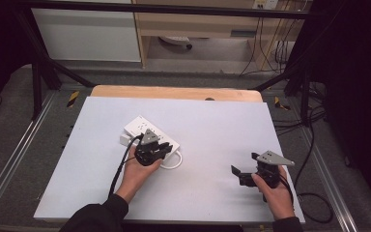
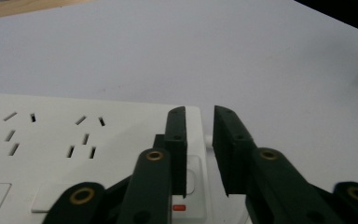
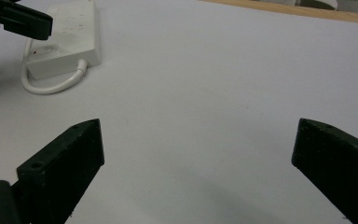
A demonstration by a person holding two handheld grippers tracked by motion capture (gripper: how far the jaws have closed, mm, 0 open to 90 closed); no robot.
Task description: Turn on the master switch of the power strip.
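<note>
So the left gripper (image 1: 155, 153) is parked right over the near end of the white power strip (image 1: 140, 128), which lies a bit left of the tabletop's middle, angled so its far end points toward the far-left corner. From the left gripper view its jaws stand only narrowly apart, nothing pinched between them, and they hover just above the rocker switch (image 2: 192, 175) at the cord end, next to the little red indicator (image 2: 179, 207). Looks to me like the step is working that switch.

If that's the job, I'd keep the jaws narrow like that, or close them fully, so the tips act as one blunt finger. Come down on one half of the rocker, not the middle, otherwise it just won't tip. Push straight down and gently; the strip isn't held, so a sideways shove would probably slide it across the white sheet (image 1: 212, 125).

Watch the white cord (image 1: 173, 163) looping out right beside the jaws toward the near edge, easy to snag.

The right gripper (image 1: 244, 174) sits near the near-right corner with jaws spread wide and empty, well apart from the strip. It could pin the strip's far end if it starts sliding.
</note>
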